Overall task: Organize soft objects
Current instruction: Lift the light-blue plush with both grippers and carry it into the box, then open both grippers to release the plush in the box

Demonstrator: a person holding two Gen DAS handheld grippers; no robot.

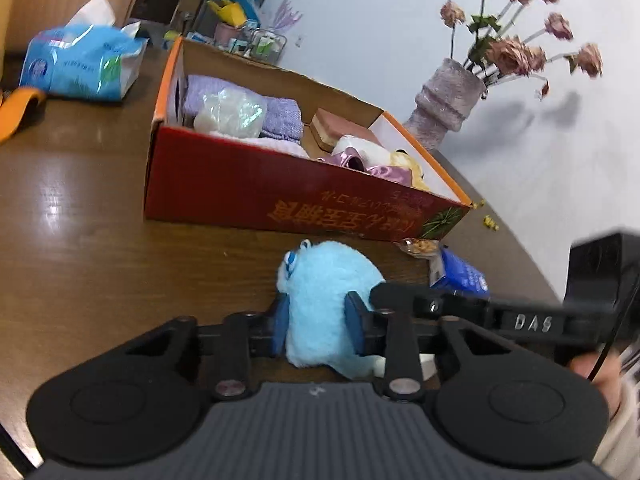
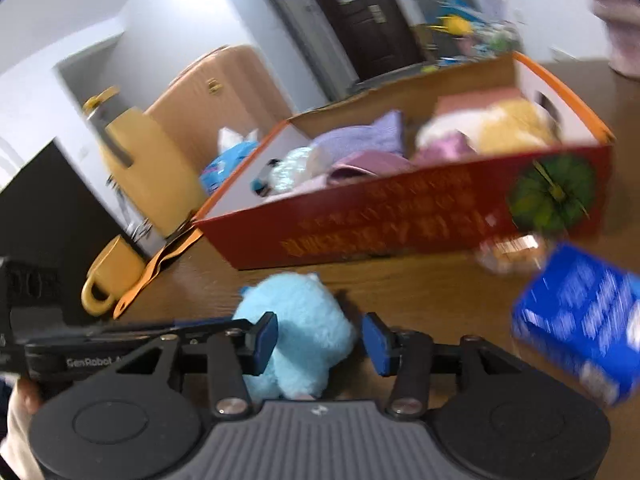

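Note:
A light blue plush toy [image 1: 320, 280] sits low over the brown table, just in front of the red cardboard box [image 1: 240, 192]. My left gripper [image 1: 318, 328] is shut on it, its blue pads pressing both sides. In the right wrist view the same plush toy [image 2: 296, 320] lies between the pads of my right gripper [image 2: 322, 344], which stands open, with a gap at the right pad. The box [image 2: 360, 224] holds purple towels [image 1: 280, 114], a clear bag, a pink sponge and other soft toys. The right gripper's finger [image 1: 384, 294] reaches in beside the plush.
A blue tissue pack [image 1: 80, 64] lies back left and a vase of dried roses [image 1: 448, 100] stands behind the box. A small blue carton [image 2: 580, 320] and a snack packet [image 1: 420, 245] lie right of the plush. A yellow mug [image 2: 108, 276] and jug [image 2: 140, 168] stand left.

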